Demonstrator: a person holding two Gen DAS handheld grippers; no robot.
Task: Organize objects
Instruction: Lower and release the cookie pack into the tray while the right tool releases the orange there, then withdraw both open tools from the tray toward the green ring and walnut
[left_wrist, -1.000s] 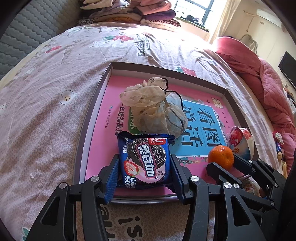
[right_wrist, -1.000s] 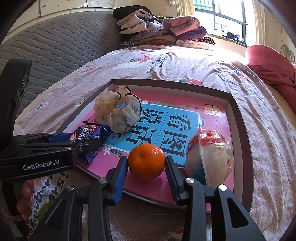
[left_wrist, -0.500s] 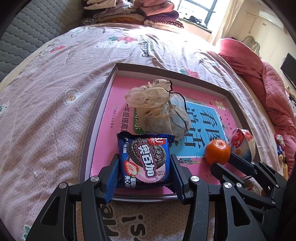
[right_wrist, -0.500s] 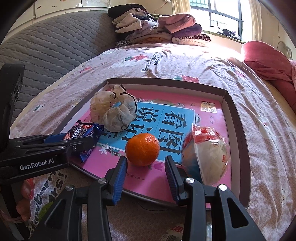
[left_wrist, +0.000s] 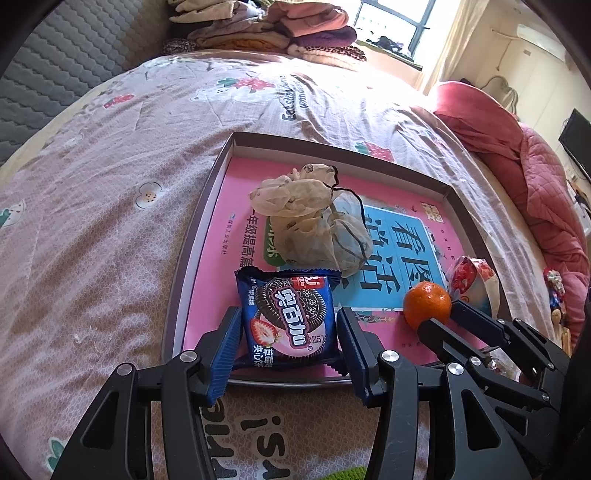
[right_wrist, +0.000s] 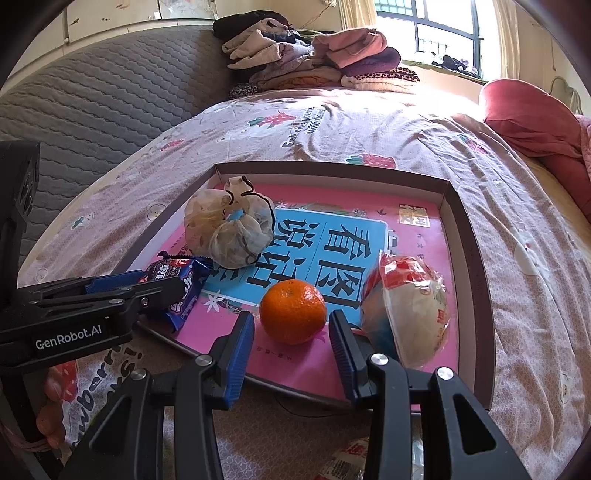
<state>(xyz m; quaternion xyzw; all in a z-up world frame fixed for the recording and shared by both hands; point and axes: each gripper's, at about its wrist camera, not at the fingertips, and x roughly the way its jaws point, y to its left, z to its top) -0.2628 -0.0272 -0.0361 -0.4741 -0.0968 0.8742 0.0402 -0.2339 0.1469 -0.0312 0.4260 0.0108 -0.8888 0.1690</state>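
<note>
A blue cookie packet (left_wrist: 288, 317) sits between my left gripper's (left_wrist: 288, 314) blue pads, which press its sides; it hangs over the near edge of the shallow tray (left_wrist: 195, 236). From the right wrist view the packet (right_wrist: 177, 284) is tilted in that gripper (right_wrist: 122, 291). An orange (right_wrist: 293, 312) rests on the pink book lining the tray (right_wrist: 469, 236), just past my right gripper (right_wrist: 291, 317), whose fingers stand open with small gaps on either side. A drawstring mesh bag (left_wrist: 314, 229) lies mid-tray. A red-and-white wrapped snack (right_wrist: 410, 314) lies right of the orange.
The tray rests on a pink patterned bedsheet (left_wrist: 110, 184). Folded clothes (right_wrist: 314, 59) are piled at the far end, with a red quilt (left_wrist: 535, 177) at the right and a grey padded headboard (right_wrist: 92, 92) at the left. A person's hand (right_wrist: 51, 406) holds the left gripper.
The right gripper has eased back, so the orange now lies at its fingertips instead of between them. The left gripper and its packet shifted slightly against the tray.
</note>
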